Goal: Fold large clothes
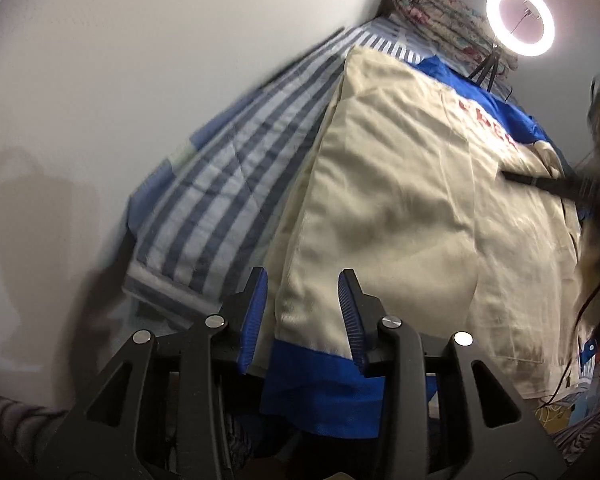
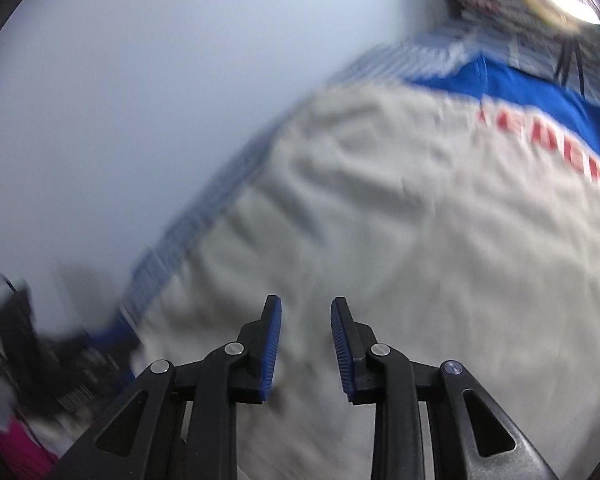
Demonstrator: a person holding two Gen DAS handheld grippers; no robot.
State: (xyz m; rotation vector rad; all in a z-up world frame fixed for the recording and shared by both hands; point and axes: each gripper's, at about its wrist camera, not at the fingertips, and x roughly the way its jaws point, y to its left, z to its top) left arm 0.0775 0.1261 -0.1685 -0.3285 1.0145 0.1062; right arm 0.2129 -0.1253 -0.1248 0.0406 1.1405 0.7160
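Observation:
A large cream garment (image 1: 412, 184) with blue trim and red lettering lies spread on the bed, one side folded over itself. My left gripper (image 1: 303, 280) is open at its near corner, jaws on either side of the cream cloth by the blue hem band (image 1: 312, 380), nothing clamped. In the right wrist view the same garment (image 2: 400, 220) fills the frame, blurred. My right gripper (image 2: 306, 308) is open and empty just above the cream cloth. It shows as a dark blurred shape (image 1: 556, 184) at the right edge of the left wrist view.
The bed has a blue-and-white striped sheet (image 1: 228, 168) against a white wall (image 1: 140, 80). A rolled floral quilt (image 1: 440, 16) and a lit ring light (image 1: 520, 20) on a small tripod stand at the far end. A cable hangs at the right.

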